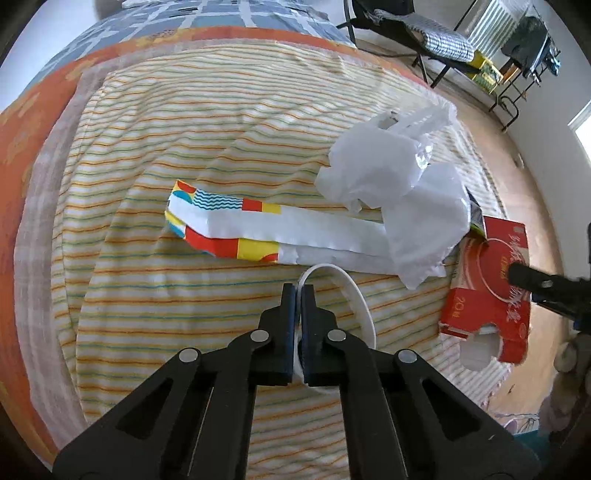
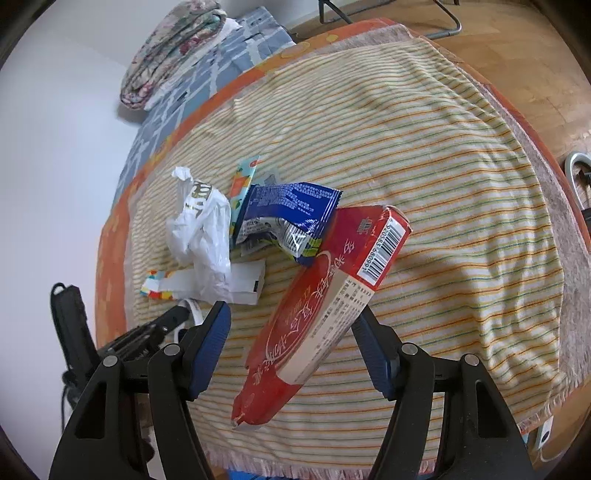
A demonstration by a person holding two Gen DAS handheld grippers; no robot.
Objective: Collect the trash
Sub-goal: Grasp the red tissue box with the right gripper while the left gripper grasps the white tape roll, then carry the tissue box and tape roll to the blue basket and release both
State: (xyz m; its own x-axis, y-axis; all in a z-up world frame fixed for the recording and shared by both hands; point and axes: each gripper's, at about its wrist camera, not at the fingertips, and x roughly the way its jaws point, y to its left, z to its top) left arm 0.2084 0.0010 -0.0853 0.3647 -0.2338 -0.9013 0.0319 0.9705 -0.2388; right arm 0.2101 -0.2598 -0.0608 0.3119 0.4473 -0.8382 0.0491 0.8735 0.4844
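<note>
My left gripper (image 1: pixel 298 291) is shut on the rim of a white plastic ring or bag opening (image 1: pixel 356 291), low over the striped blanket (image 1: pixel 155 155). Beyond it lie a long white carton with coloured squares (image 1: pixel 258 230) and a crumpled white plastic bag (image 1: pixel 399 184). A flattened red carton (image 1: pixel 487 284) lies to the right. In the right wrist view my right gripper (image 2: pixel 291 325) is open, its fingers on either side of the red carton (image 2: pixel 325 306), which is tilted up. A blue snack wrapper (image 2: pixel 288 218) and the white bag (image 2: pixel 201 240) lie behind it. The left gripper (image 2: pixel 173 317) shows at the left.
The blanket covers a bed with an orange sheet (image 1: pixel 33 122) and a blue patterned cover (image 1: pixel 221 14). A folded quilt (image 2: pixel 173 48) lies at the bed's head. Wooden floor (image 2: pixel 517 66), a chair (image 1: pixel 424 33) and a rack stand beyond the bed edge.
</note>
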